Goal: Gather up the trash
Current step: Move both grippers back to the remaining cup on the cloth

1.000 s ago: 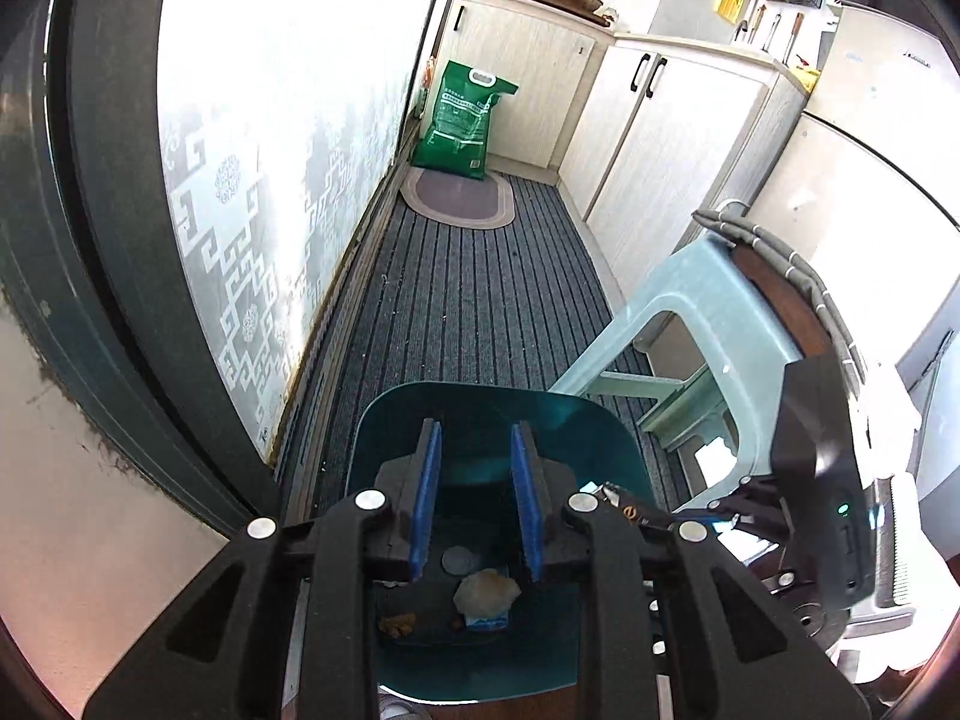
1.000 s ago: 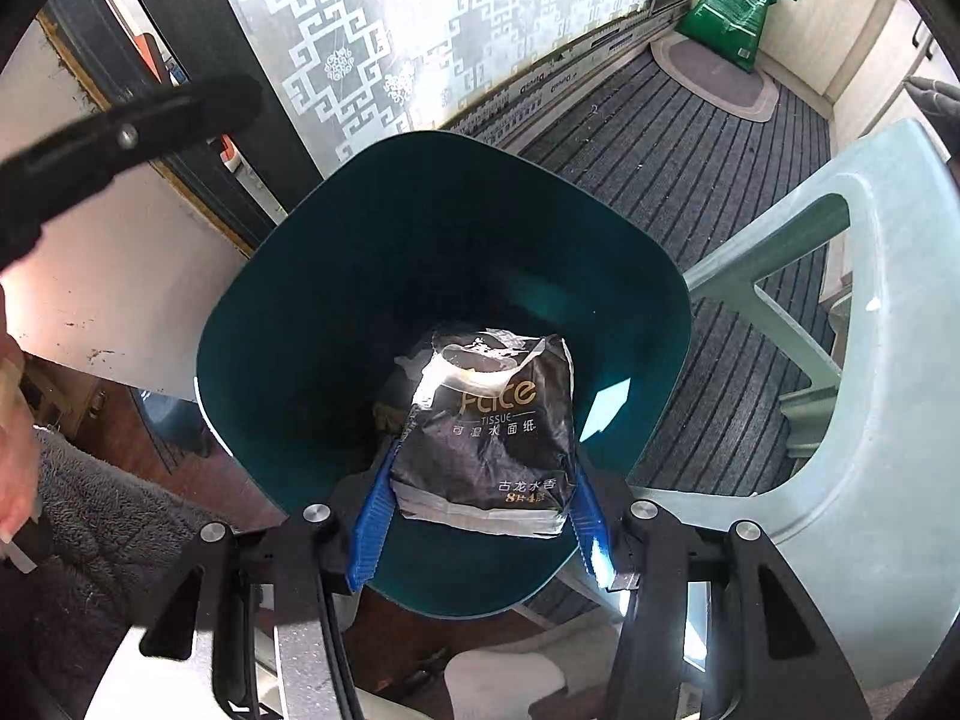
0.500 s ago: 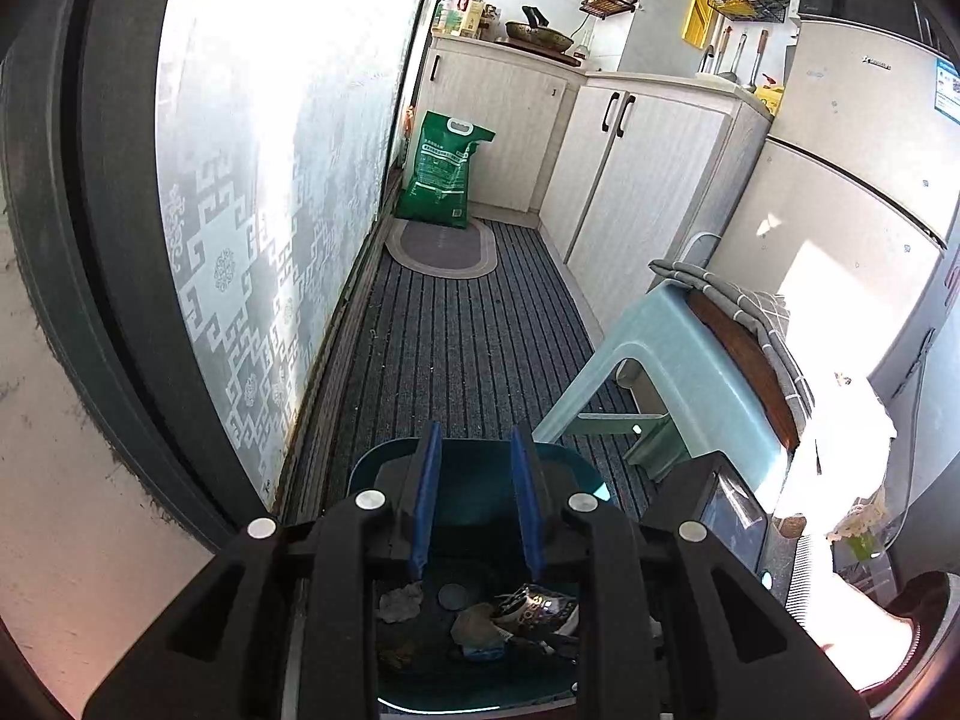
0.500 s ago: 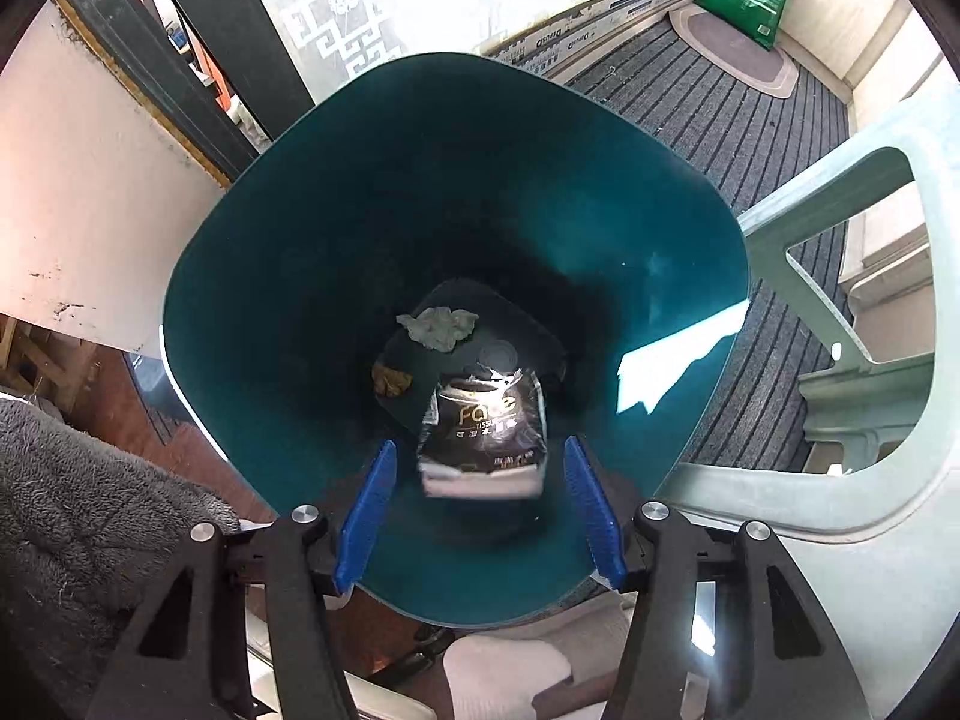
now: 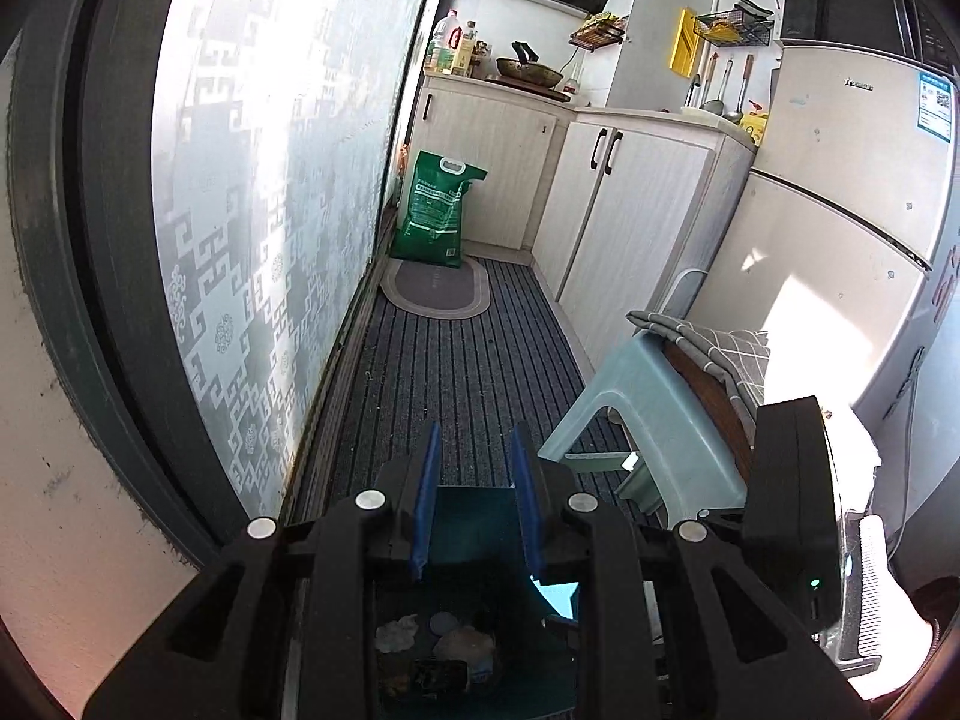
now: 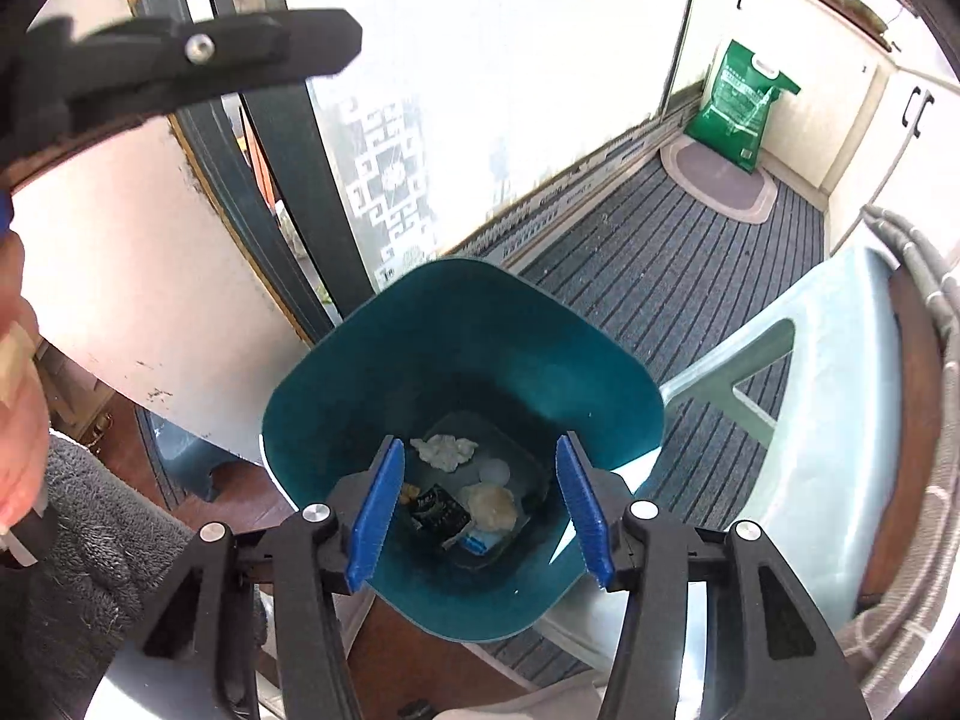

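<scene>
A teal bin [image 6: 420, 354] stands on the floor under both grippers. At its bottom lie a black tissue packet [image 6: 441, 513], a crumpled white tissue [image 6: 444, 450] and a beige wad [image 6: 495, 504]. My right gripper [image 6: 480, 450] hangs above the bin's mouth; its jaws are closing with nothing between them. My left gripper [image 5: 476, 429] is higher and narrowly open, also empty, with the bin [image 5: 474, 516] and the trash [image 5: 462, 648] seen below its pads. One left finger [image 6: 198, 54] crosses the top left of the right wrist view.
A pale green plastic stool [image 6: 840, 390] with a grey cloth stands right beside the bin. A frosted glass door [image 5: 258, 180] runs along the left. A green sack [image 5: 438, 210], an oval mat [image 5: 435, 288], white cabinets [image 5: 624, 210] and a fridge [image 5: 840, 210] lie beyond. A hand [image 6: 18, 396] shows at left.
The black tissue packet left my right gripper's pads and dropped to the bin's bottom. Both grippers rose, so the bin looks smaller and lower in both views.
</scene>
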Available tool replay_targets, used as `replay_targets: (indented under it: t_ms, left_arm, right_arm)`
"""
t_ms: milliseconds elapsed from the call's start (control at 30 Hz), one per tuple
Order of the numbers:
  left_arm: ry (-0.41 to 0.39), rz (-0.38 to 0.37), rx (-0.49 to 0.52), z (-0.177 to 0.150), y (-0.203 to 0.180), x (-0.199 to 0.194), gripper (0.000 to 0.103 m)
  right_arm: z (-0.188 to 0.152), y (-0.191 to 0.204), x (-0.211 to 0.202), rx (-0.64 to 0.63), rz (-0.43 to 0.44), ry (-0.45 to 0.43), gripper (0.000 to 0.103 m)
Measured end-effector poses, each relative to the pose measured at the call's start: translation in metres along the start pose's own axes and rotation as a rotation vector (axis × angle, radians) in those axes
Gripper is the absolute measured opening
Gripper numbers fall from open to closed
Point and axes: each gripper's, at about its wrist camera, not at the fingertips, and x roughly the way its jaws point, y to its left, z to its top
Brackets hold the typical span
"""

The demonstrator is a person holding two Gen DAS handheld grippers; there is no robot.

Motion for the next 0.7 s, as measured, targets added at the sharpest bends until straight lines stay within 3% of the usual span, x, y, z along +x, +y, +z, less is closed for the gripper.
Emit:
replay_targets:
  t_ms: [167, 367, 700]
  left_arm:
    - [-0.045, -0.030, 0.005, 0.011, -0.011, -0.005, 0.025]
    - [-0.089, -0.061, 0.028, 0.022, -0.031, -0.011, 0.025]
    - [-0.052, -0.132, 0.107, 0.025, -0.091, 0.016, 0.025]
  right_arm:
    - [0.009, -0.018, -0.043, 0.024, -0.067, -0.118, 0.042]
    - [0.005, -0.049, -0.084, 0.073, -0.144, -0.228, 0.040]
    - [-0.022, -0.101, -0.114, 0.172, -0.181, -0.261, 0.040]
